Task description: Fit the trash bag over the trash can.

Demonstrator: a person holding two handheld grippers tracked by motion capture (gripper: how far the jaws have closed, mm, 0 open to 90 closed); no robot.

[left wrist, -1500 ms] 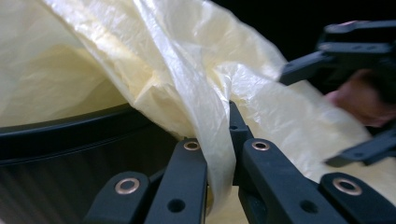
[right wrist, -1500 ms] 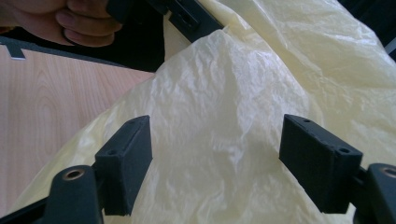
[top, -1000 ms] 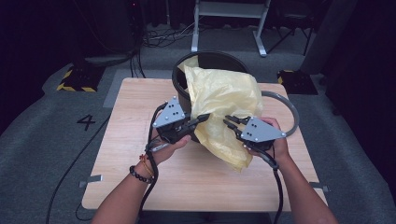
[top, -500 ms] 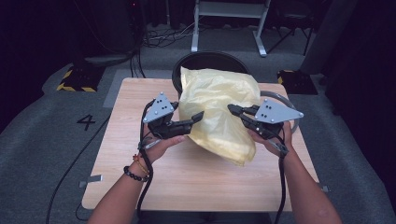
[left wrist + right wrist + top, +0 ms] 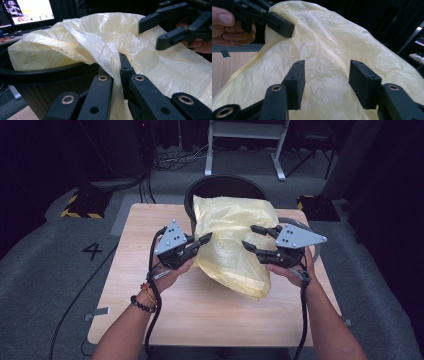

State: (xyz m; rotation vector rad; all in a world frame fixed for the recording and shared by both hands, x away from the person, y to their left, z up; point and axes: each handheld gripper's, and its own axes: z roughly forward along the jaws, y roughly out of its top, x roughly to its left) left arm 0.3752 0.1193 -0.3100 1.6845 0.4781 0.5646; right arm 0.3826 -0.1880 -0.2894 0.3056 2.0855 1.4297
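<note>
A thin yellow plastic bag lies draped over the rim of a black round bin at the table's far edge, and spills onto the wooden table. My left gripper is shut on a fold at the bag's left edge; in the left gripper view the film is pinched between its jaws just in front of the bin wall. My right gripper is over the bag's right side. Its jaws have just been opening and stand apart, with the bag behind them, not pressed.
A grey hoop lies on the table behind the right hand. Cables and a metal frame are on the floor beyond the bin. A lit monitor stands off to the side in the left gripper view.
Both hands have moved apart and the bag has spread wider over the bin. The right gripper's jaws have opened off the bag. The left gripper is pinched on the bag's edge.
</note>
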